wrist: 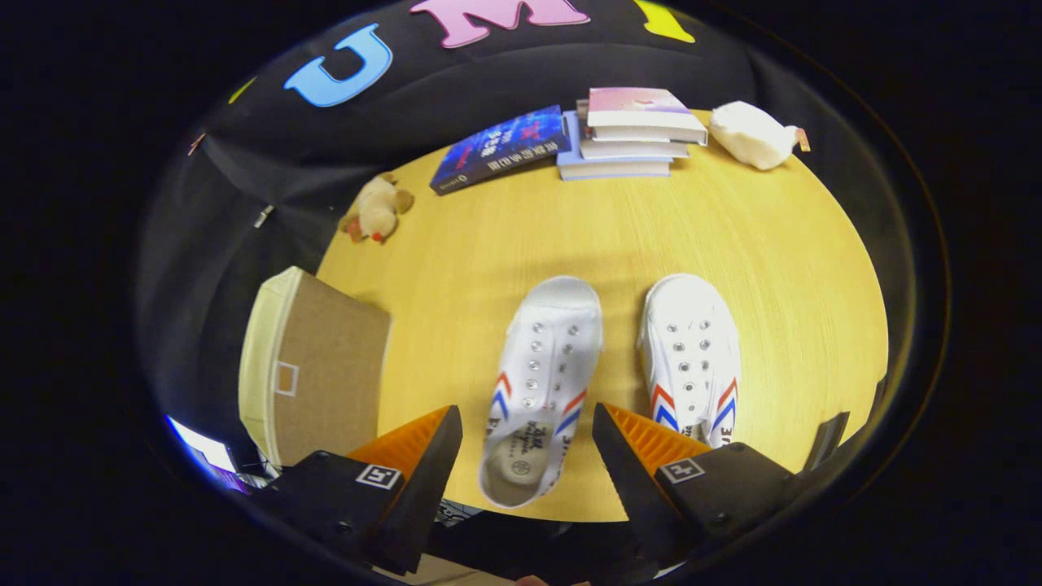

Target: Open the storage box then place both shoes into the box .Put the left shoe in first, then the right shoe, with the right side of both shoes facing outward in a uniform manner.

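Two white slip-on shoes with red and blue chevrons lie side by side on the wooden table, toes pointing away. The left shoe (539, 382) lies below, between my two fingers, its heel opening nearest me. The right shoe (692, 354) sits just beyond my right finger, which hides its heel. My gripper (527, 422) is open and hovers above the left shoe without touching it. The storage box (313, 366), beige with a brown lid, stands to the left of the shoes at the table's left edge, lid shut.
At the far side of the table lie a dark blue book (501, 148), a stack of books (631, 134) and a white plush toy (753, 134). A small tan plush toy (376, 209) sits at the far left edge.
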